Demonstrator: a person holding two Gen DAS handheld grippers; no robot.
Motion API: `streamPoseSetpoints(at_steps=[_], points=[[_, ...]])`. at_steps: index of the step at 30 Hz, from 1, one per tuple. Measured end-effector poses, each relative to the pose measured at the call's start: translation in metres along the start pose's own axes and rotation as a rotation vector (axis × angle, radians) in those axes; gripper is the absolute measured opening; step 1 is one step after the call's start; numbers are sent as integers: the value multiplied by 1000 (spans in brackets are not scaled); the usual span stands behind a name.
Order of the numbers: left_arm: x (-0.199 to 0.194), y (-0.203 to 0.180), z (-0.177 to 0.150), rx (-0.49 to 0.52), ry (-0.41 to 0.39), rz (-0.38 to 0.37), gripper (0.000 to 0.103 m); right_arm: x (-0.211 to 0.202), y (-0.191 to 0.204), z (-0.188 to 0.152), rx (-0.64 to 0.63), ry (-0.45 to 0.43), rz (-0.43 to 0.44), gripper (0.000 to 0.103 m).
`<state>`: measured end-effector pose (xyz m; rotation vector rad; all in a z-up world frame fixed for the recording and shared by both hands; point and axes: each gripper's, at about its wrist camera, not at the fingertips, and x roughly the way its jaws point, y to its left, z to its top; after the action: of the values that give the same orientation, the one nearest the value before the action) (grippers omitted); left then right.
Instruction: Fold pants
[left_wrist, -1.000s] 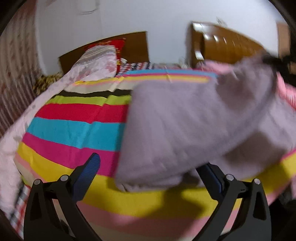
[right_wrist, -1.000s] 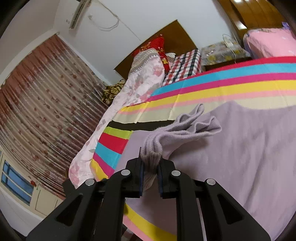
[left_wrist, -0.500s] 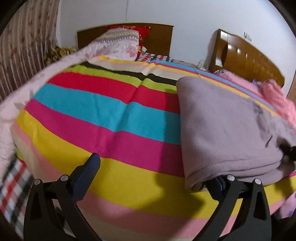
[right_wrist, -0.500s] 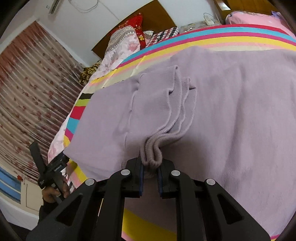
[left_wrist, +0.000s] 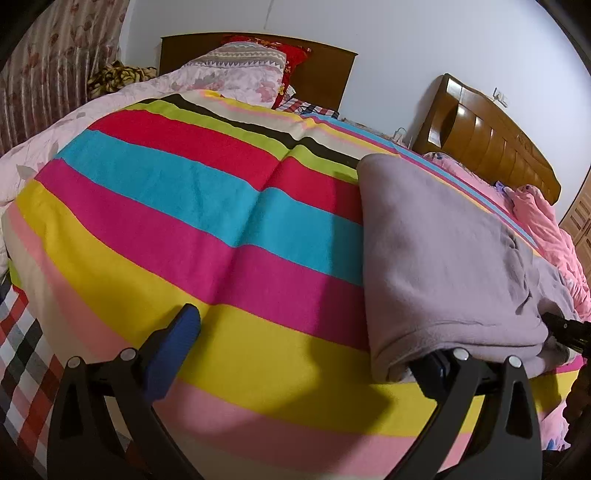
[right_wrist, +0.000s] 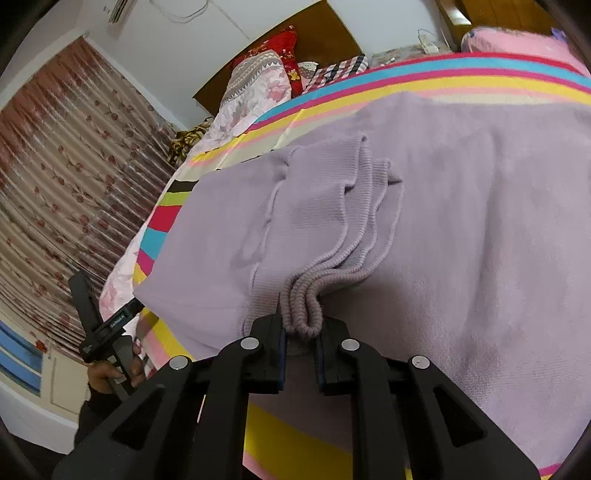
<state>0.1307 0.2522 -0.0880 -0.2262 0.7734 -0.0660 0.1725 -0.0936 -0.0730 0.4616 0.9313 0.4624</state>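
The lilac knit pants (right_wrist: 461, 229) lie folded over on the striped blanket (right_wrist: 424, 79). My right gripper (right_wrist: 301, 338) is shut on the bunched ribbed cuffs (right_wrist: 303, 295), which rest on the top layer. In the left wrist view the pants (left_wrist: 436, 258) fill the right side, their folded edge facing me. My left gripper (left_wrist: 306, 354) is open wide over the blanket (left_wrist: 184, 206). Its right finger (left_wrist: 439, 369) sits tucked against the pants' near corner and its left finger (left_wrist: 177, 343) hangs over bare blanket. The right gripper's tip (left_wrist: 569, 332) shows at the far right.
Pillows (left_wrist: 243, 62) and a dark headboard (left_wrist: 325, 77) stand at the far end. A second wooden headboard (left_wrist: 491, 136) and a pink quilt (left_wrist: 546, 229) lie to the right. A flowered curtain (right_wrist: 55, 177) hangs left. A hand (right_wrist: 110, 373) holds the left gripper's handle.
The lifted pants half has come down and now lies flat over the lower layer. My right gripper sank with the cuffs. My left gripper let the fabric go, shifted left and rolled.
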Motion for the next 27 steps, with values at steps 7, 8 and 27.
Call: streamPoseSetpoints(at_steps=[7, 8, 27], points=[[-30, -8, -11, 185, 47, 46, 101, -24, 1, -3, -76, -11, -26, 68], [-38, -8, -14, 215, 47, 69, 101, -31, 4, -4, -104, -37, -68, 77], [89, -141, 102, 368, 174, 23, 101, 43, 35, 49, -553, 77, -258, 77]])
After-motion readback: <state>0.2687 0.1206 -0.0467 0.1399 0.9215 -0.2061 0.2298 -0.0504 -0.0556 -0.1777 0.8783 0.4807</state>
